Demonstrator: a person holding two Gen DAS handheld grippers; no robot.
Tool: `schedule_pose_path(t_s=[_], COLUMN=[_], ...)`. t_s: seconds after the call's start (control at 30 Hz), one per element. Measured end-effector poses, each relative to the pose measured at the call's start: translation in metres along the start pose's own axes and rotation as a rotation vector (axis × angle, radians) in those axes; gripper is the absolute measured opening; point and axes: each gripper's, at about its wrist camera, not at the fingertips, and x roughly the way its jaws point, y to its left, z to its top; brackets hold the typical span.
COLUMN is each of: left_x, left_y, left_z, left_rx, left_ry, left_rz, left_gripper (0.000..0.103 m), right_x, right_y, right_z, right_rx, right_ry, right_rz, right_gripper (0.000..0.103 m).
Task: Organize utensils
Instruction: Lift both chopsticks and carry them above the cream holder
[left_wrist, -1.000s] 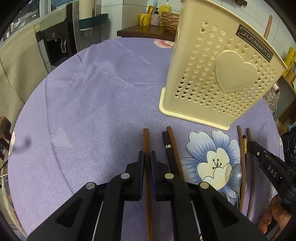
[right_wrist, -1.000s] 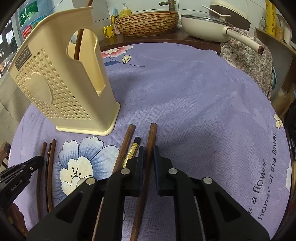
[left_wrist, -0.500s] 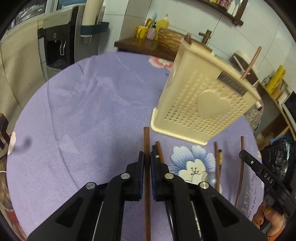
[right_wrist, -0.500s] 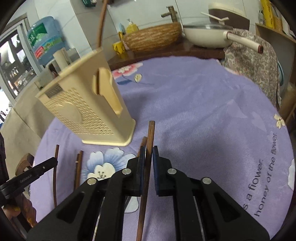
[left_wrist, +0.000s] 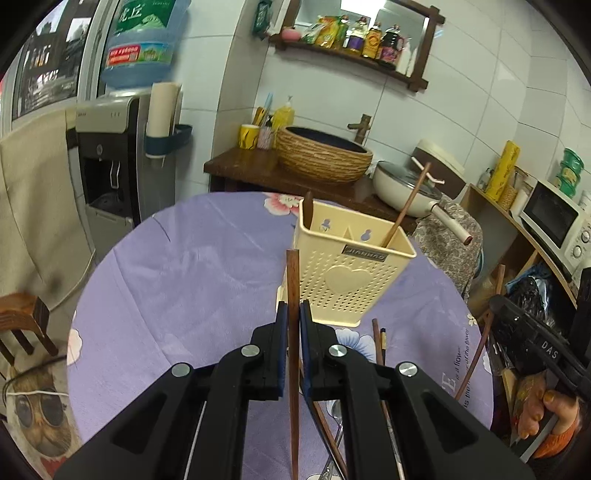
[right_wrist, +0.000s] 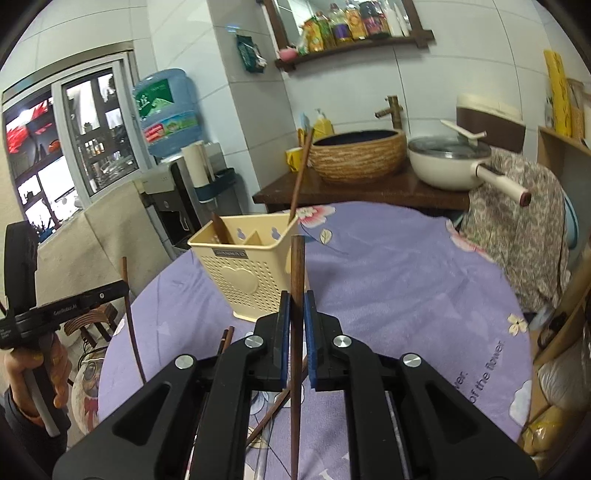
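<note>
Left gripper (left_wrist: 291, 325) clamped on a dark wooden chopstick (left_wrist: 293, 332), low centre of the left wrist frame, stick tip reaching up in front of the cream utensil holder (left_wrist: 347, 280). Right gripper (right_wrist: 296, 314) likewise pinched tight on a second chopstick (right_wrist: 296, 295), low centre of the right wrist frame, with the same holder (right_wrist: 243, 273) just left of centre. Holder stood on the purple tablecloth (left_wrist: 184, 280), already carrying one chopstick leaning in its right compartment and a dark handle in its left. More chopsticks (left_wrist: 378, 343) lay on the cloth below the holder. Probably best done one stick at a time: tip brought above an open compartment, tilted nearer upright, lowered well inside before letting go. Worth keeping clear of the leaning stick and the centre divider, and avoiding a knock to the light holder.
</note>
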Motion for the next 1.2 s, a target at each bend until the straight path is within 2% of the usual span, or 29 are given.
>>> schedule_pose_path(t_s=[0.33, 0.77, 1.03, 1.2], left_x=[-0.016, -0.021, -0.026, -0.039], left_y=[-0.003, -0.004, 0.001, -0.005], left_z=[0.008, 0.021, 0.051, 0.089], left_rx=[0.022, 0.025, -0.004, -0.016], left_ry=[-0.033, -0.060, -0.075, -0.110], left_rz=[0.003, 0.004, -0.021, -0.051], left_gripper=[0.007, 0.007, 0.007, 0.007], right_x=[-0.024, -0.025, -0.029, -0.032], right_y=[0.004, 0.014, 0.027, 0.042], right_z=[0.009, 0.018, 0.040, 0.076], right_rx=[-0.035, -0.065, -0.097, -0.112], right_ry=[-0.046, -0.056, -0.079, -0.089], right_rz=[0.013, 0.005, 0.018, 0.040], right_gripper=[0.008, 0.007, 0.007, 0.007])
